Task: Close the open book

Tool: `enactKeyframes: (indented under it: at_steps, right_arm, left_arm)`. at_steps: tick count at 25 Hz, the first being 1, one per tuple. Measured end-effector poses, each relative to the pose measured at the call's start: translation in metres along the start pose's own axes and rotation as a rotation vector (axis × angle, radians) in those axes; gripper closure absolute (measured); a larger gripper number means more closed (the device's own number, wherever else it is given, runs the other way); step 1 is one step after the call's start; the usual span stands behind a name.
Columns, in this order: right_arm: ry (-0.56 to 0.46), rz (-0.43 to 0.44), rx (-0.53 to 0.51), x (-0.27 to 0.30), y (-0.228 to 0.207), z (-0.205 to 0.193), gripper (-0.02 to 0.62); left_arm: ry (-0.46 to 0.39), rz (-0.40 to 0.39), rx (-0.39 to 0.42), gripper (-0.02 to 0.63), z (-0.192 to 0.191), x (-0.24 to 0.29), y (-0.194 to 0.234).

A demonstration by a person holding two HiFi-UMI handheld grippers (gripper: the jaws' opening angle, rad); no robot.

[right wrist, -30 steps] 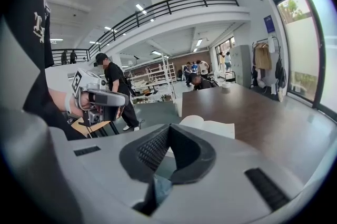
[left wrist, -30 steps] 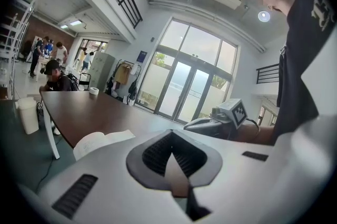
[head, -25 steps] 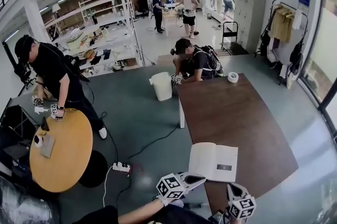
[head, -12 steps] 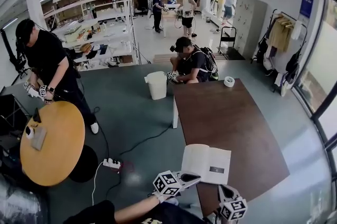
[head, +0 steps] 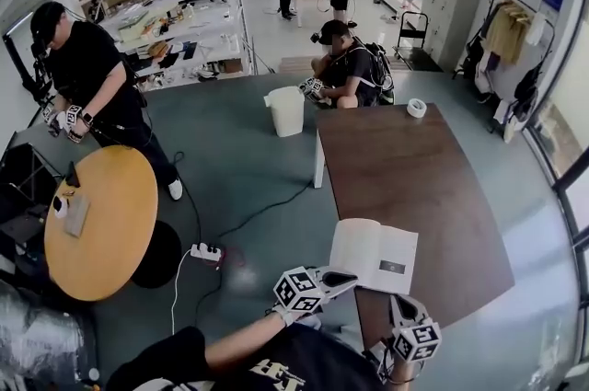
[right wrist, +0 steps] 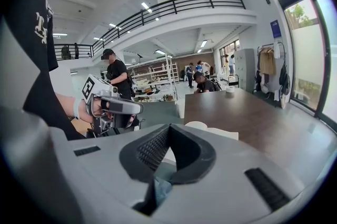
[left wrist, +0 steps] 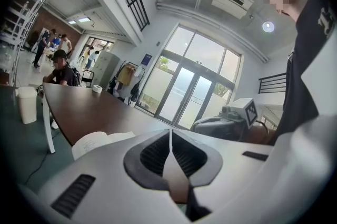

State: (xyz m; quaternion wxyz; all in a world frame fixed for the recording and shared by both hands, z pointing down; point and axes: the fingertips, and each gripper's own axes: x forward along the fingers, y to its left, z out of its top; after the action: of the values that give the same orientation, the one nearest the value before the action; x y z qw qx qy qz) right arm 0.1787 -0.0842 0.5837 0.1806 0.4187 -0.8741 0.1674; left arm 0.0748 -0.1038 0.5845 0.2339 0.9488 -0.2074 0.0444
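Open book [head: 373,256] is shown lying flat at the table's [head: 423,168] near-left corner, untouched. The left gripper [head: 348,279] and right gripper [head: 397,301], jaws together and empty, have been brought closer to that corner for closing.

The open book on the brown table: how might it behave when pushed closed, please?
The book looks thin with gently curved pages, so they would probably flop. It lies flat by the table edge, so a push might slide it off.

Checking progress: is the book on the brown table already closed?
No, the book lies open on the table, both white pages facing up.
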Motion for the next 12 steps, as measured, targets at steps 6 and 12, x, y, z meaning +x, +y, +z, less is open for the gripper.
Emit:
enactKeyframes:
  at_steps: [6,12]
  right_arm:
    - [0.012,0.026,-0.005,0.008,0.011,0.001,0.607]
    - [0.035,0.042,0.016,0.023,0.022,-0.009,0.607]
  left_arm:
    - [0.006,0.052,-0.016,0.6,-0.009,-0.014,0.015]
    - [0.022,0.056,-0.044,0.556,-0.023,-0.023,0.033]
